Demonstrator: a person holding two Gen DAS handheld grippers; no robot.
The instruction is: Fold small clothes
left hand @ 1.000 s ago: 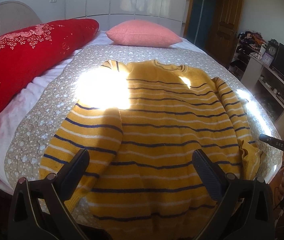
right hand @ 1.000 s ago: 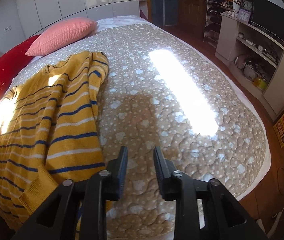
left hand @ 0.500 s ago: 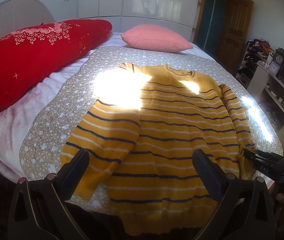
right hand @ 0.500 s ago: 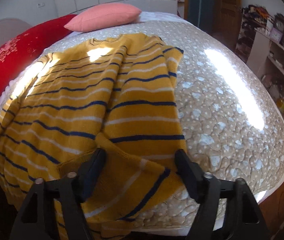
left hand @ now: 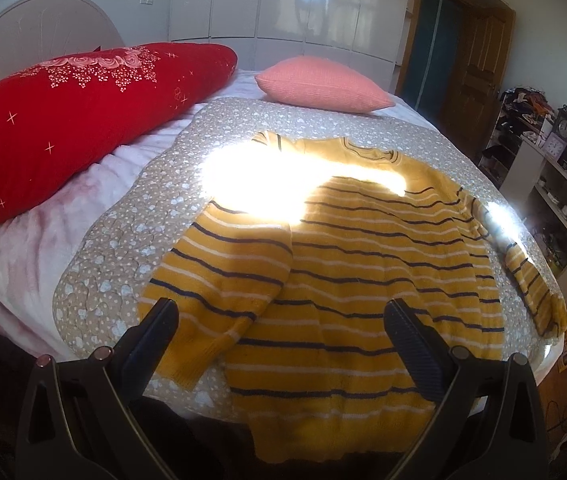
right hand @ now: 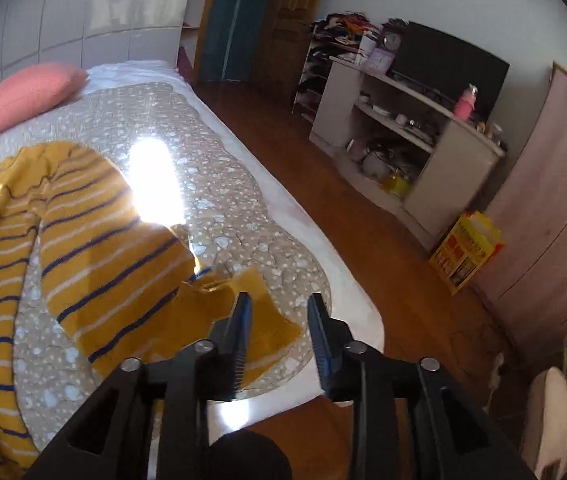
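A yellow sweater with navy and white stripes lies flat on the bed, collar away from me, hem at the near edge. Its left sleeve is folded down beside the body. My left gripper is wide open above the hem, holding nothing. In the right wrist view the right sleeve lies spread outward with its cuff near the bed edge. My right gripper is open just over the cuff, which touches the left finger; nothing is clamped.
The bed has a beige dotted quilt, a red bolster at left and a pink pillow at the head. A white shelf unit with a TV, a yellow box and wooden floor lie to the right.
My left gripper has pulled back and up, showing the whole sweater. The right sleeve has been drawn outward; my right gripper has swung right and its jaws have narrowed.
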